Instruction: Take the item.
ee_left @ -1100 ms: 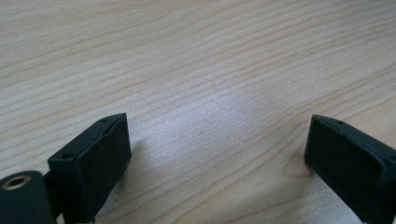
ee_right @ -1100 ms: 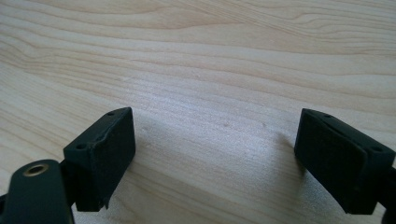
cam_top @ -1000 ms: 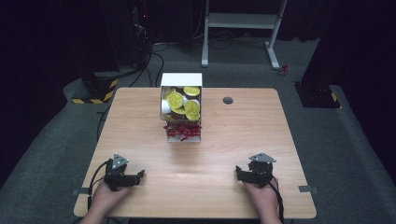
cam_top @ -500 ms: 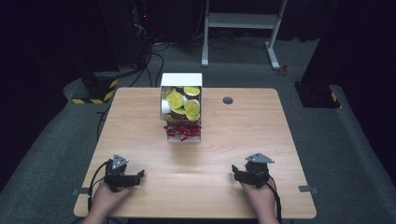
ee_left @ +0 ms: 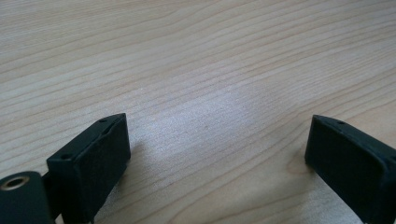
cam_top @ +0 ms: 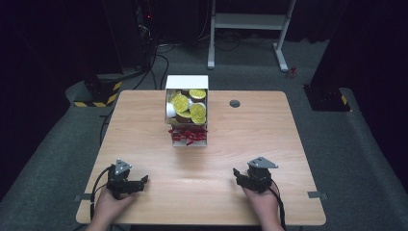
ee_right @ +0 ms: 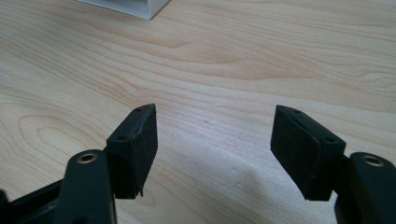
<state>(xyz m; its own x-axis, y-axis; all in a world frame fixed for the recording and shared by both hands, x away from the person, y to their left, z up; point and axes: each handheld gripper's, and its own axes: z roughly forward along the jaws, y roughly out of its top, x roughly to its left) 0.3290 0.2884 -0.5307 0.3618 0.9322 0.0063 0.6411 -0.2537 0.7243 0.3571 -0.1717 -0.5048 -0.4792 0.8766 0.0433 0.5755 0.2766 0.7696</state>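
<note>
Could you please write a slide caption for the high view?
Open left gripper and right gripper rest near a white box of yellow-lidded cups.

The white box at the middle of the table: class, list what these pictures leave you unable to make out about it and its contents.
- High view: the print on the yellow-lidded cups in the white box is too small to read.
- High view: lower cups are hidden by the upper ones; the count is unclear.
- High view: the red shreds are too blurred to identify.
- Right gripper view: only a box corner shows, cut off by the top edge.
</note>
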